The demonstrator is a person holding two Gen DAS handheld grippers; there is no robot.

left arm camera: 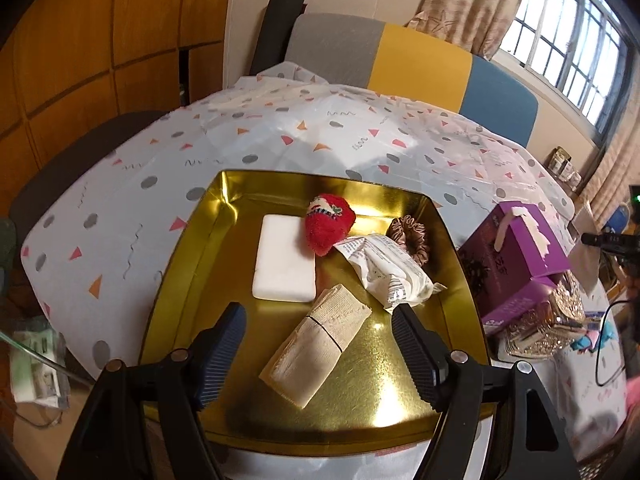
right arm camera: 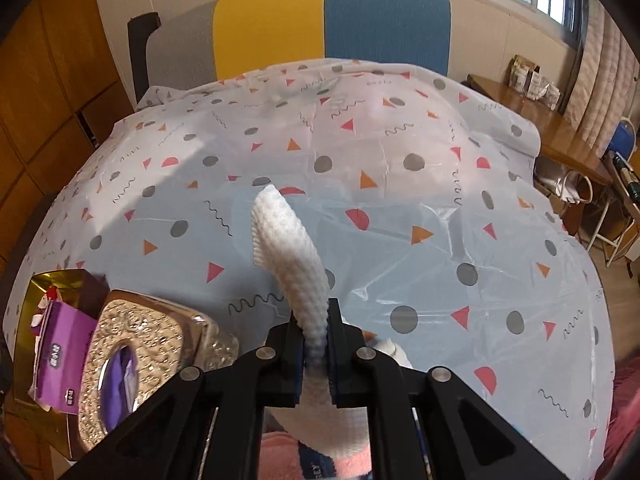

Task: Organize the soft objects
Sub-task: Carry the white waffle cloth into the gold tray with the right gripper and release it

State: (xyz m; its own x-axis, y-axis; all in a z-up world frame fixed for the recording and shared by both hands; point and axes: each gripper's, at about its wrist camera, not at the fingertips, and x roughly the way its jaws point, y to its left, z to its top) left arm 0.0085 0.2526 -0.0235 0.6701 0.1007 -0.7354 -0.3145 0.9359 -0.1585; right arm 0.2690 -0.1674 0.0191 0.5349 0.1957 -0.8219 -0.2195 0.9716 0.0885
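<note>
The left gripper (left arm camera: 318,316) hovers with jaws spread over the gold tray (left arm camera: 192,248), above a beige bandage roll (left arm camera: 320,340) near the tray's front edge; a white sponge (left arm camera: 285,264) lies centrally.

white textured cloth (right arm camera: 294,248) ran down between the right gripper (right arm camera: 316,354) pads, its lower end cut off by the bottom edge. pink towel (right arm camera: 280,456) under it was mostly hidden by the gripper body. gold tray (right arm camera: 38,286) was largely hidden behind the purple box (right arm camera: 60,360) and glittery tissue holder (right arm camera: 136,364). in the left view the tray's (left arm camera: 180,240) near rim was covered by the left gripper (left arm camera: 318,350) arms. print on the white packet (left arm camera: 386,270) was too small to read.
</note>
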